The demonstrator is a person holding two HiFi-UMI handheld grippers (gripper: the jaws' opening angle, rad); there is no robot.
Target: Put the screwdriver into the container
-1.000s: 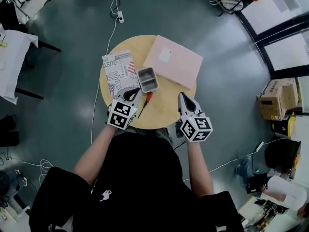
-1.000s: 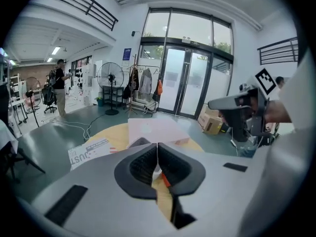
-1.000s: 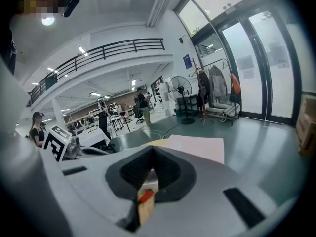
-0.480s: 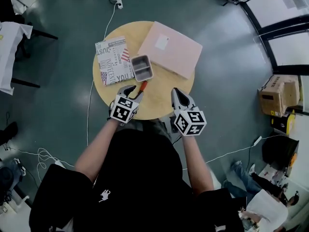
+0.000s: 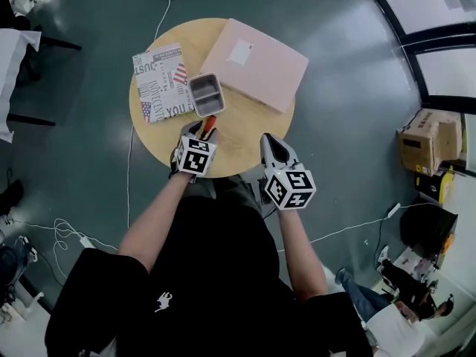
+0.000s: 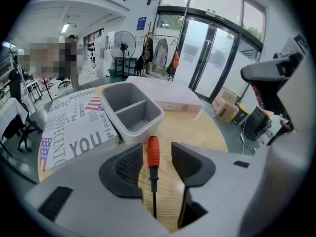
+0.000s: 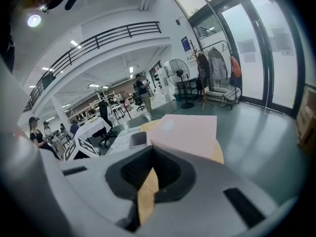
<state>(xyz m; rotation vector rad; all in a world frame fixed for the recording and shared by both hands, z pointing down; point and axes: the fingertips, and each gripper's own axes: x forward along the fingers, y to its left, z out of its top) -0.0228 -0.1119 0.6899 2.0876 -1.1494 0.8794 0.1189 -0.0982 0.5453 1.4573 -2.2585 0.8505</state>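
Note:
An orange-handled screwdriver [image 6: 153, 152] lies flat on the round wooden table [image 5: 238, 136], its handle pointing at the grey two-compartment container [image 6: 140, 125]. My left gripper [image 6: 157, 154] straddles the screwdriver. Its jaws are opening, with a pad on each side of the handle and a gap to both. In the head view the left gripper [image 5: 199, 131] sits just in front of the container [image 5: 195, 95], and the screwdriver [image 5: 210, 127] pokes out past it. My right gripper [image 5: 269, 141] hovers near the table's front edge, shut and holding nothing [image 7: 150, 162].
A flat pink box [image 5: 254, 63] lies at the back right of the table, partly over its edge. A printed paper [image 5: 160, 91] lies left of the container. Cables trail on the floor, and cardboard boxes [image 5: 425, 140] stand to the right.
The left gripper moved right and forward from beside the screwdriver to over it, and its jaws went from shut to wide apart. The right gripper barely moved.

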